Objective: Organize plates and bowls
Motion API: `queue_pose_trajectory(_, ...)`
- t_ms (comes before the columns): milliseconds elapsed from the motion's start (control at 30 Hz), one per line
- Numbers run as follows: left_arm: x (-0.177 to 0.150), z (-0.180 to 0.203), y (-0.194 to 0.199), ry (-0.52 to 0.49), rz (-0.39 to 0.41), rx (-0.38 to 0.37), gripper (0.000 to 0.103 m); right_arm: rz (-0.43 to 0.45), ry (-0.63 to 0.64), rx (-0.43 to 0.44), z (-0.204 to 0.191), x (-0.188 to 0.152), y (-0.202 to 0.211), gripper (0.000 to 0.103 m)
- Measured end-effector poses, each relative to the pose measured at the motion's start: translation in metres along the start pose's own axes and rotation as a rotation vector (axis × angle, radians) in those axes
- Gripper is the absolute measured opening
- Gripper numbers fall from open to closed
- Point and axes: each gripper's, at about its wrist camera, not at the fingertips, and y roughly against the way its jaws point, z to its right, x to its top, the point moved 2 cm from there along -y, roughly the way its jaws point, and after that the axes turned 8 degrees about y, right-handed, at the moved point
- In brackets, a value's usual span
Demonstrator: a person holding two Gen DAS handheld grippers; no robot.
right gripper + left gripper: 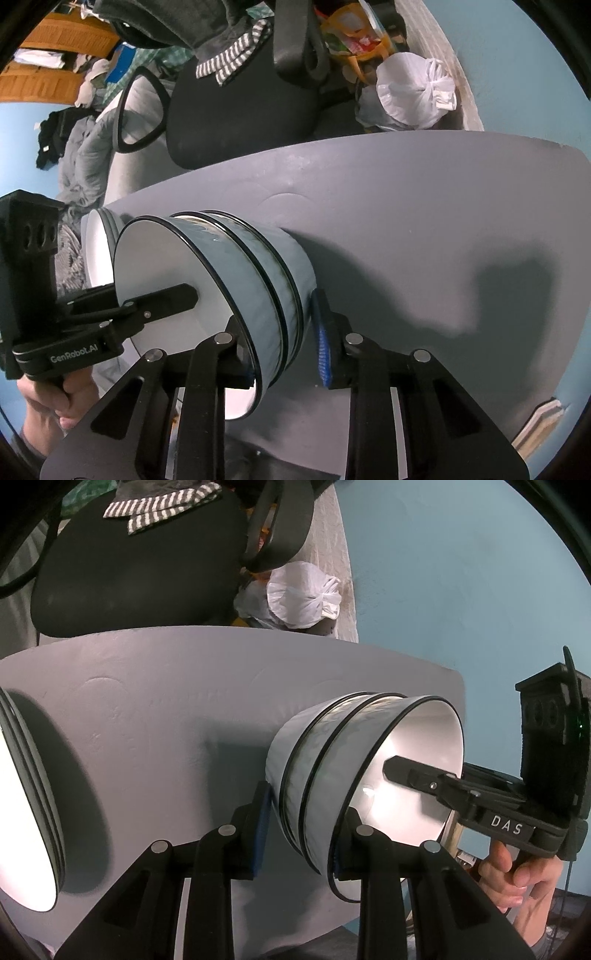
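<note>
Gripping opposite walls of the stack of bowls (332,775) on the bench (166,701), the left tongs (301,834) and right tongs (284,347) are both clamped on it, so the next move, I judge, is a level joint lift.

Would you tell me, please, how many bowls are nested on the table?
3, judging by the black rims, nested in one bowl stack on the table: bottom bowl on the tabletop, middle bowl within it, top bowl innermost, its white inside showing. Others could be hidden between.
</note>
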Motion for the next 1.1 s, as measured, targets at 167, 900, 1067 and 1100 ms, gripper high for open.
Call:
queue_pose_trajectory(167,-0.004,-0.004,0.004,0.007,-0.002,0.019,0.026,-0.005,-0.026,0.009,-0.001,-0.002,-0.001,0.024)
queue_pose_trajectory(900,-0.054,-0.051,0.03,0.05,0.028,0.025,0.027,-0.047,0.019,-0.03,-0.046,-0.026,-0.026,0.02)
queue_pose_trajectory(1067,-0.052,-0.045,0.019,0.016,0.018,0.046,0.03,-0.049,0.021,-0.038,-0.045,-0.025,-0.027,0.02)
queue_pose_trajectory(1100,-0.05,-0.042,0.015,0.022,0.016,0.039,0.031,-0.048,0.022,-0.038,-0.045,-0.025,-0.028,0.02)
